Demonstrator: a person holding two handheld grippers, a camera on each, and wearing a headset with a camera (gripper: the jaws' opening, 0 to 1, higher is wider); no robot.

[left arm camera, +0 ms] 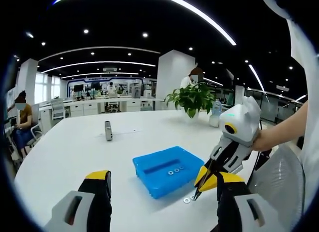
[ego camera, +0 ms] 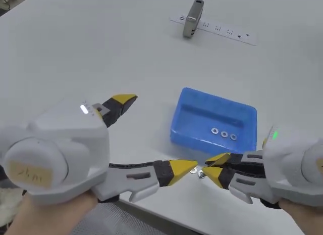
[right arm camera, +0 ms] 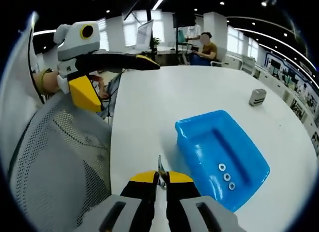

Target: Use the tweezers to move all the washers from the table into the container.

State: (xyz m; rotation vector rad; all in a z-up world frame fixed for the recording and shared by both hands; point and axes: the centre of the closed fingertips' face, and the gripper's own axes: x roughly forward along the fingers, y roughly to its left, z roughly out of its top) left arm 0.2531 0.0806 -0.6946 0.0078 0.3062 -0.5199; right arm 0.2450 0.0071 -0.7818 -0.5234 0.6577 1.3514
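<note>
Three washers (ego camera: pixel 224 134) already in the container (ego camera: pixel 202 140), at least one more washer (ego camera: pixel 202 175) left on the surface (ego camera: pixel 101 53) beside the tweezers (right arm camera: pixel 159 167) clenched in the right tongs (ego camera: pixel 209 167), left tongs (ego camera: pixel 164 131) released.

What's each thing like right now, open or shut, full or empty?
Left claw: open, holding nothing.
Right claw: shut on the tweezers.
Tweezers: gripped, tips down by the loose washers.
Blue container: upright, three washers inside.
Loose washers: flat on the table, not picked up.
</note>
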